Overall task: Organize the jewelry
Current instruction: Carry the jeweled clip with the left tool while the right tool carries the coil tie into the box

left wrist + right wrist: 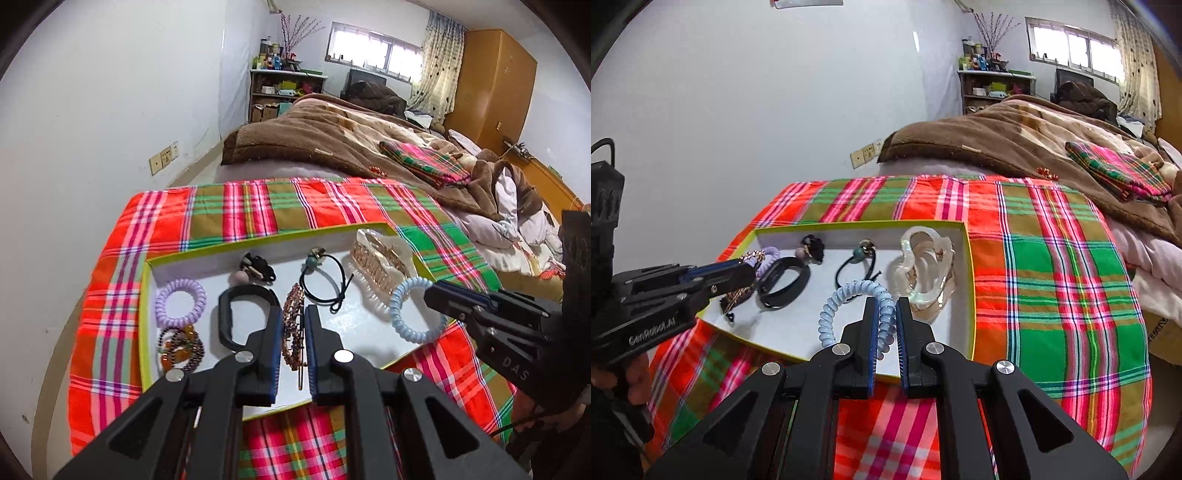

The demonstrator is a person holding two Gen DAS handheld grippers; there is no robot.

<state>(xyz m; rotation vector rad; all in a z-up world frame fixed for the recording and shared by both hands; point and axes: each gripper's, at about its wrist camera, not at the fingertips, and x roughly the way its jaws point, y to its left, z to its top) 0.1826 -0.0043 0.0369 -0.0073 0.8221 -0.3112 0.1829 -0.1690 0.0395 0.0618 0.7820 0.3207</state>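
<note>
A shallow white tray with a yellow-green rim [236, 246] [857, 224] lies on a plaid cloth. My left gripper [293, 301] is shut on a brown-pink beaded hair clip [291, 332], held over the tray's front middle. In the right wrist view the left gripper [750, 271] holds the beaded clip [738, 291] over the tray's left end. My right gripper [886, 300] is shut on a light blue coil hair tie [827, 317] above the tray's near edge. The left wrist view shows the right gripper [430, 295] gripping that coil tie [394, 312].
In the tray lie a purple coil tie [180, 302], amber bead bracelets [181, 349], a black band [243, 317], a black tie with a teal bead [325, 284] and a clear claw clip [380, 262]. A bed with a brown blanket [314, 125] lies behind.
</note>
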